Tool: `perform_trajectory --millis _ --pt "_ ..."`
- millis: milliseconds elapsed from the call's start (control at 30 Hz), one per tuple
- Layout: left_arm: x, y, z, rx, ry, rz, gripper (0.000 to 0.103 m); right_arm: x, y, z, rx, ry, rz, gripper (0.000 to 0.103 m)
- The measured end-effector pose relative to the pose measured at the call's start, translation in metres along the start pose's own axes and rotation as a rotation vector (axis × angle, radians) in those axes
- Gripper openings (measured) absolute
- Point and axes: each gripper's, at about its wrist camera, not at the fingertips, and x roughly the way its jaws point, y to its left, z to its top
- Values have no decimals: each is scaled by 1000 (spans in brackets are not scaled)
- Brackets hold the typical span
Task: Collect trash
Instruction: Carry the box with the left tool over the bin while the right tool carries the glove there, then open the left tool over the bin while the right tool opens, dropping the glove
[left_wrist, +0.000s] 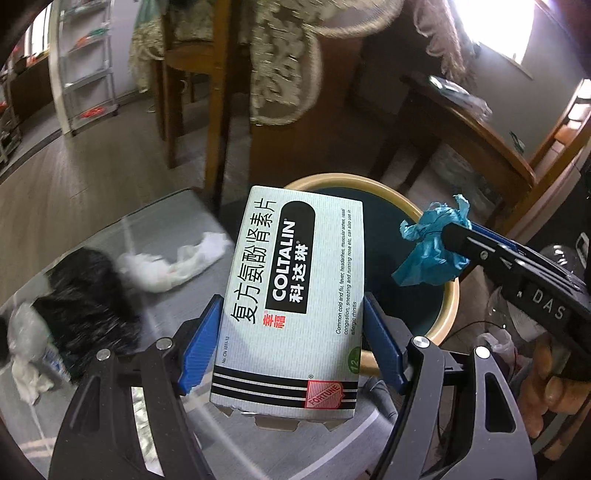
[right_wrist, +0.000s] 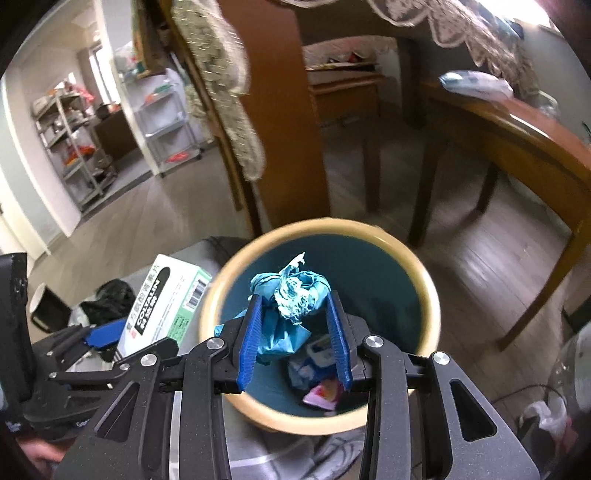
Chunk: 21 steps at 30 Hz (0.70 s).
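Bin (right_wrist: 430, 295) holds wrappers (right_wrist: 319, 373)

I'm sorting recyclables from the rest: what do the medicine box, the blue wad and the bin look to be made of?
The Coltalin box, held in the left tongs, looks like thin printed cardboard: matte, sharp folds, tabbed end flaps. The blue wad in the right tongs seems crumpled tissue or thin paper, with frayed torn edges, though soft plastic is possible. The bin looks like smooth moulded plastic, cream rim, dark green inside.

Left wrist view: close beside bin (left_wrist: 448, 310), facing it. Right wrist view: directly above bin (right_wrist: 430, 295), looking down. Shared: bin.
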Motion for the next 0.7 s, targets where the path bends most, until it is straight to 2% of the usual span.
perform_trajectory --millis 333,700 --pt "44 -25 9 44 66 -16 73 16 -30 -12 101 81 -12 37" --pt "64 -34 24 56 99 -39 74 29 -40 -15 143 144 -29 40"
